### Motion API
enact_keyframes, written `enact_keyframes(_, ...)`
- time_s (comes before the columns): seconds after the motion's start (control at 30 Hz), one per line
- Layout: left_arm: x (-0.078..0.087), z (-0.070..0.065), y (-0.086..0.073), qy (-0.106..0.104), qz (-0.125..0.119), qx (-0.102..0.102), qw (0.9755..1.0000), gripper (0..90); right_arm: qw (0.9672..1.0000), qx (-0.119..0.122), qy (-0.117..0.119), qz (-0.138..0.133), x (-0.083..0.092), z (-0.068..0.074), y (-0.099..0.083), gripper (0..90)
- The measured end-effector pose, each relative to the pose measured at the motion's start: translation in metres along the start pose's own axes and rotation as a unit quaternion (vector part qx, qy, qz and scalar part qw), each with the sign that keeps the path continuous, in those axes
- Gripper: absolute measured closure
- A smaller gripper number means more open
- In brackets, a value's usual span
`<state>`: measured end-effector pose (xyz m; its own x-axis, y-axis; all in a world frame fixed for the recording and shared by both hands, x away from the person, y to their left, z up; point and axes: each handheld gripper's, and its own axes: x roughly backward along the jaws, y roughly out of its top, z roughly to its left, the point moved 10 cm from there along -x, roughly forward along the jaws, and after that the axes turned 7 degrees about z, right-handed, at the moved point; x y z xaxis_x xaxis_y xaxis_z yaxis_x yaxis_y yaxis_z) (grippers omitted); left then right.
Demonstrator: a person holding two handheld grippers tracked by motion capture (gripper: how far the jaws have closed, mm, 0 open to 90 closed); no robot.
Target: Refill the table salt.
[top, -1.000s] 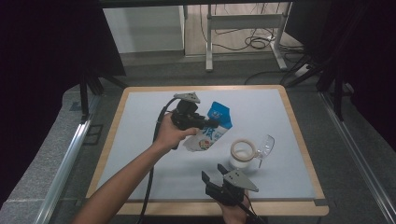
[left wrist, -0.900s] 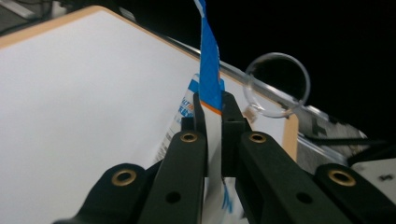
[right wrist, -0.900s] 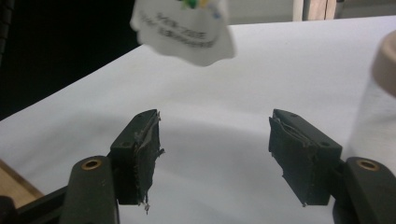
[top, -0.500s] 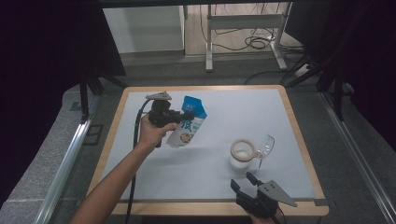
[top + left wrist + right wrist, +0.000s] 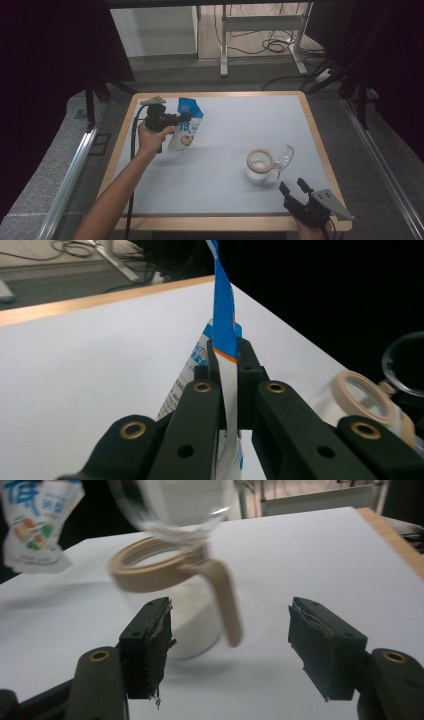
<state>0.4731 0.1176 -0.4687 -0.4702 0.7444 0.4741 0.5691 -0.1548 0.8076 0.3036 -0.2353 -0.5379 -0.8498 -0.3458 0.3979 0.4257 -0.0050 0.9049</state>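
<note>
A lab or test room: a wood-framed white desk (image 5: 215, 165) stands hemmed in by black curtains (image 5: 55, 45), with loose cables (image 5: 270, 45) on the bare floor, metal rails (image 5: 70, 170) alongside (aluminium, seemingly) and a steel frame (image 5: 260, 22) behind

On the table (image 5: 220, 165) I see the pouch (image 5: 186, 129) at the far left, in the jaws of my left gripper (image 5: 176, 119). The jug (image 5: 260, 167) stands right of the centre, well apart from the pouch, its open lid (image 5: 283, 156) on its right. My right gripper (image 5: 295, 189) is near the front edge, just before the jug.
</note>
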Motion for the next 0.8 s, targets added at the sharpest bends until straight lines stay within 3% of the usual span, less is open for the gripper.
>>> enact_keyframes(0.1, -0.003, 0.014, 0.004, 0.012, -0.013, 0.003, 0.9998, 90.0, 0.9998, -0.014, -0.014, 0.000, -0.003, -0.016, 0.001, 34.3)
enact_keyframes(0.23, -0.006, 0.031, 0.008, 0.025, -0.031, 0.010, 0.9992, 90.0, 0.9994, -0.026, -0.023, -0.003, -0.005, -0.027, 0.000, 34.3)
enact_keyframes(0.47, -0.006, 0.064, -0.001, 0.060, -0.055, 0.031, 0.9962, 90.0, 0.9992, -0.029, -0.027, -0.002, -0.006, -0.031, -0.003, 34.1)
enact_keyframes(0.6, -0.001, 0.073, -0.014, 0.070, -0.050, 0.035, 0.9956, 90.0, 0.9993, -0.028, -0.026, -0.004, -0.006, -0.032, -0.002, 34.1)
enact_keyframes(0.8, 0.022, 0.076, -0.031, 0.076, -0.064, 0.031, 0.9946, 89.4, 0.9993, -0.028, -0.026, -0.007, -0.005, -0.032, -0.001, 34.1)
